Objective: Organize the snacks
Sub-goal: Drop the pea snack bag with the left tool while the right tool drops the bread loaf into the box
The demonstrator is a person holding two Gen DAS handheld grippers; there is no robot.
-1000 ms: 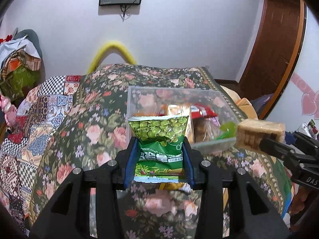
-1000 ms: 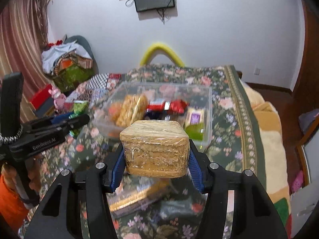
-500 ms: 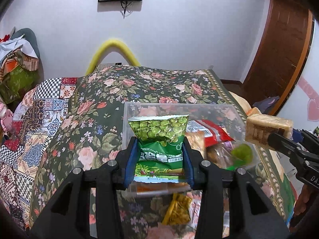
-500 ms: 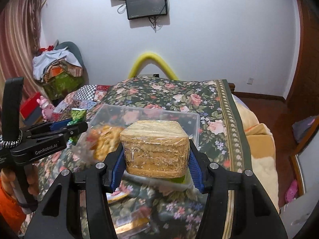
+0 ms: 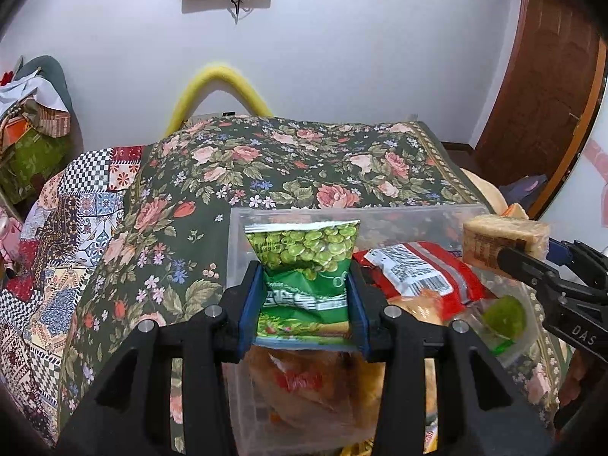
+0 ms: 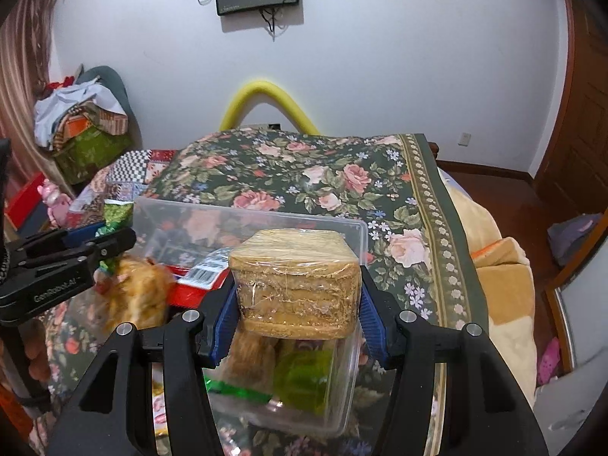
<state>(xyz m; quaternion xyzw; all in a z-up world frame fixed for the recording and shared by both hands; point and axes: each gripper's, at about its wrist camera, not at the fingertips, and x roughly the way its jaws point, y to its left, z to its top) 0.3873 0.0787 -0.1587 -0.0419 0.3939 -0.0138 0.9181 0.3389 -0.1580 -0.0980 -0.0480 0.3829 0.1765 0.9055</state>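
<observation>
My left gripper (image 5: 304, 300) is shut on a green pea snack bag (image 5: 304, 262) and holds it over the left part of a clear plastic bin (image 5: 380, 214) on the floral bed. My right gripper (image 6: 296, 304) is shut on a plastic-wrapped tan wafer block (image 6: 296, 285) above the bin's right part (image 6: 357, 235). The block also shows in the left wrist view (image 5: 501, 239). In the bin lie a red packet (image 5: 418, 273), a yellow-orange snack bag (image 6: 140, 288) and a green packet (image 6: 304, 376).
The floral bedspread (image 5: 288, 163) covers the bed, with a patchwork quilt (image 5: 68, 220) at the left. A yellow foam arch (image 5: 220, 91) stands behind the bed. A clothes pile (image 6: 83, 121) is at the left, a wooden door (image 5: 539, 87) at the right.
Both grippers have moved forward and up with their snacks, from in front of the bin to over it. The bin now lies directly beneath them.
</observation>
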